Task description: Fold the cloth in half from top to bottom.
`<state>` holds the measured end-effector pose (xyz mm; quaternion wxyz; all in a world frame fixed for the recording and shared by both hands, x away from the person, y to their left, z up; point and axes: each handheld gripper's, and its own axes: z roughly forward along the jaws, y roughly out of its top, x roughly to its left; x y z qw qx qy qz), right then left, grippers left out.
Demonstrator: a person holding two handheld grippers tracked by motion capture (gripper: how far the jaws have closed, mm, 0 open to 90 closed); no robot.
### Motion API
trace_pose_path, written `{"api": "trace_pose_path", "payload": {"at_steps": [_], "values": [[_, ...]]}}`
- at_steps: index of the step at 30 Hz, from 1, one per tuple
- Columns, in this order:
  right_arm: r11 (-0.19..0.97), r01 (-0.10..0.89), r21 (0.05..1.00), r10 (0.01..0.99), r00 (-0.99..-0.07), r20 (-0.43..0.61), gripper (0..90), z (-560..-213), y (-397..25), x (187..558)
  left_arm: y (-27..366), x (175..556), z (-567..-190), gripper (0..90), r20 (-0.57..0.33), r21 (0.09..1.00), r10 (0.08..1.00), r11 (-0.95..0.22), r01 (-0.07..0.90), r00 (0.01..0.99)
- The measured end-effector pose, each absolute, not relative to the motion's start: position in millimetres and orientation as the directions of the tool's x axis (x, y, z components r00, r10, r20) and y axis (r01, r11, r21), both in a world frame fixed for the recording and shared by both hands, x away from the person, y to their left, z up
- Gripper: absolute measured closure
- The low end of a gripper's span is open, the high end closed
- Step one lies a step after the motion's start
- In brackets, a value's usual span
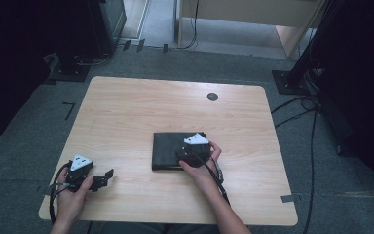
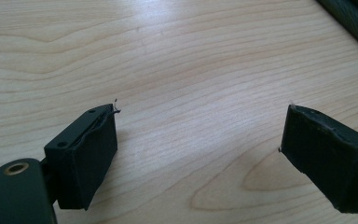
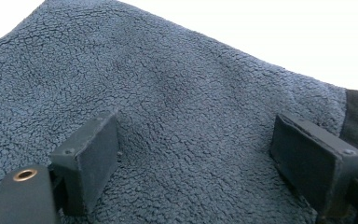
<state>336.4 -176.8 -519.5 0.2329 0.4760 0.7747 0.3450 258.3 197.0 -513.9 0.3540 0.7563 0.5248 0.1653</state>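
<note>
From the high view, a dark folded cloth (image 1: 171, 150) lies flat near the middle of the pale wooden surface (image 1: 141, 107), a little toward the person's side. The right claw (image 1: 187, 155) rests on the cloth's near right corner, a hand wrapped around it. The left claw (image 1: 106, 176) sits low over bare wood near the front left corner, well apart from the cloth. A small dark round cap (image 1: 213, 96) is set into the surface near its far edge. Grey carpet, black stands and loose cables surround it — no readable writing anywhere.

In the left gripper view, the left claw (image 2: 198, 135) is spread wide over bare wood grain.

In the right gripper view, the right claw (image 3: 196, 149) is spread wide too, its jaws apparently pressing on the fuzzy blue-grey cloth (image 3: 168, 93) — gripping nothing.
</note>
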Motion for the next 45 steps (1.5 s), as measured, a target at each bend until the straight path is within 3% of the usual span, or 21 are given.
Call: {"api": "trace_pose_path", "payload": {"at_steps": [10,20,21,24,26,31,45], "values": [[0.299,0.563,0.770,0.908,-0.416,-0.048,13.6,-520.8,-176.3,398.9,197.4,258.5,-514.7,10.9,-0.125,0.711,0.908,-0.199,0.674,0.400],[0.268,0.588,0.763,0.924,-0.381,-0.031,14.1,-518.9,-176.8,410.5,197.6,257.7,-515.7,10.9,-0.129,0.719,0.905,-0.196,0.667,0.405],[0.247,0.596,0.764,0.927,-0.375,-0.007,13.7,-516.7,-179.2,408.0,197.5,257.6,-515.9,10.9,-0.128,0.720,0.905,-0.197,0.665,0.406],[0.227,0.589,0.776,0.917,-0.397,0.033,1.0,-510.2,-186.0,401.0,196.1,257.4,-516.7,10.1,-0.113,0.722,0.905,-0.208,0.659,0.410],[0.197,0.591,0.782,0.913,-0.401,0.073,0.8,-503.7,-191.0,394.6,193.3,256.9,-517.1,10.1,-0.084,0.721,0.909,-0.228,0.655,0.409],[0.206,0.576,0.791,0.911,-0.407,0.059,0.5,-486.2,-211.3,370.0,184.4,255.5,-518.0,10.0,0.005,0.703,0.912,-0.294,0.648,0.409],[0.172,0.588,0.790,0.939,-0.340,0.049,0.5,-476.9,-317.6,294.5,183.7,255.5,-518.0,9.9,0.009,0.701,0.914,-0.295,0.650,0.405]]}}
